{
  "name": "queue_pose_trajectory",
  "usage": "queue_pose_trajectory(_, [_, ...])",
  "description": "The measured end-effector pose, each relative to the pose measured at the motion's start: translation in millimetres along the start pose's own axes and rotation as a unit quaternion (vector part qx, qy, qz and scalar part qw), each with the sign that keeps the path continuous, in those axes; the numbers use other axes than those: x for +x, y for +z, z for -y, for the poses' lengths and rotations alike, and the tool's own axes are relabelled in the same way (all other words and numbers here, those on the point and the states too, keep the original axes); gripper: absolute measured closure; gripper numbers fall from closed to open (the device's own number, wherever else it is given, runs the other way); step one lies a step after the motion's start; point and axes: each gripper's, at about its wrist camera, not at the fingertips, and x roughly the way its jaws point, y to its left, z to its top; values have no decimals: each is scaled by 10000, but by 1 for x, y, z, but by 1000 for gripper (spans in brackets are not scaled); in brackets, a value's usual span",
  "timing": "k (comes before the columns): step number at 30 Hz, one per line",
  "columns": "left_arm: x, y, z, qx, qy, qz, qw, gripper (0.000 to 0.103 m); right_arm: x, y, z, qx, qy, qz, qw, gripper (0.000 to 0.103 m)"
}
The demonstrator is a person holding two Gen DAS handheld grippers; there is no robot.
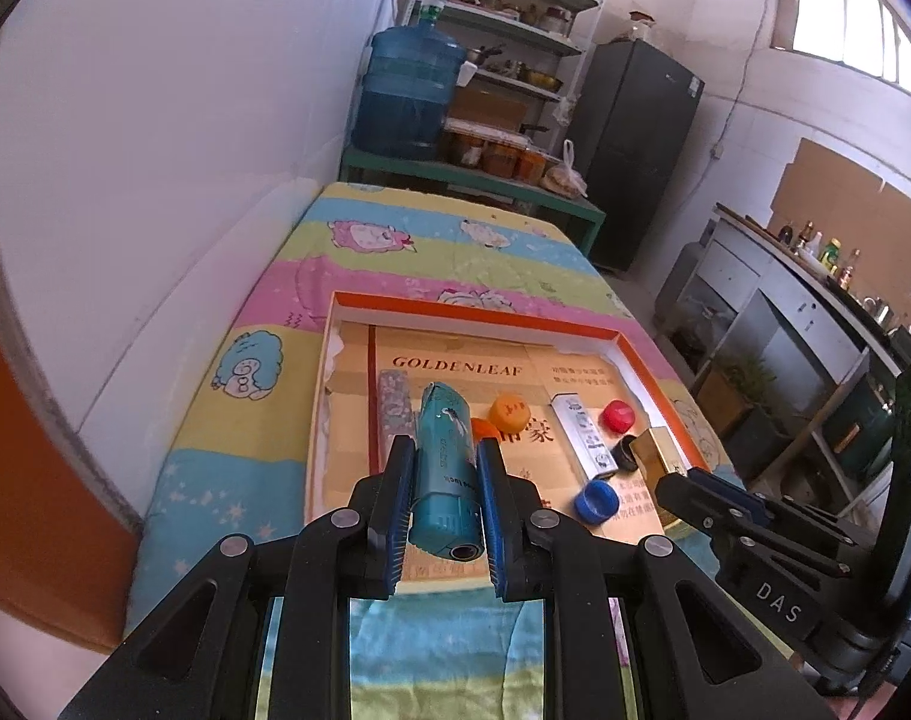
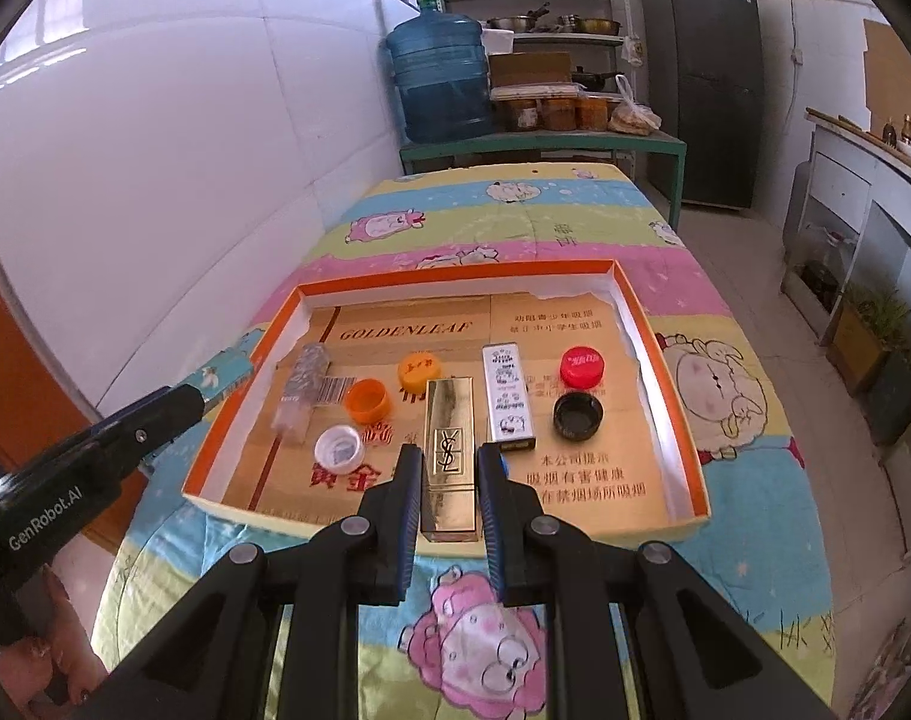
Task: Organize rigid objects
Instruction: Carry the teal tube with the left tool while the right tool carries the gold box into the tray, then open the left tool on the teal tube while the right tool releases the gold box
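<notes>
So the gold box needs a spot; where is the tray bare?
Bare: far strip by the GOLDENLEAF print, and near right corner below the black cap. Crowded: middle, around the orange caps and white box.

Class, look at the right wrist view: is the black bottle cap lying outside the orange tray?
No: the black cap lies inside the orange tray, just below the red cap.

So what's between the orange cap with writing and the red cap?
In the right wrist view, the white printed box lies between the orange cap and the red cap.
</notes>
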Motion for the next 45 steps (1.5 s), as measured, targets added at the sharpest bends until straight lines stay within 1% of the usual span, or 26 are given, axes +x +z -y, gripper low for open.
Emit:
queue_pose_trajectory(8, [29,12,8,31,-46,-103,9999,82,22,17,3,-18,128,-18,9999,84])
queue_pose_trajectory(14, [45,27,15,162,56,-112,9998,82,37,29,3,-58,197,-31,9998,84])
queue_pose_trajectory(20, [63,40,20,286,168,-209,9992,82,50,38,4,-84,250,-62,9996,84])
queue_pose_trajectory(26, [83,47,21,300,187,-373,9987,82,62,41,5,-101,302,-133,9994,84])
queue_pose_trajectory(36, [119,57,17,158,165,-706,9972,82,86,40,4,-65,354,-319,9988,84])
queue_pose_trajectory(45, [150,49,16,135,152,-1146,9932,82,107,33,3,-112,256,-548,9981,84])
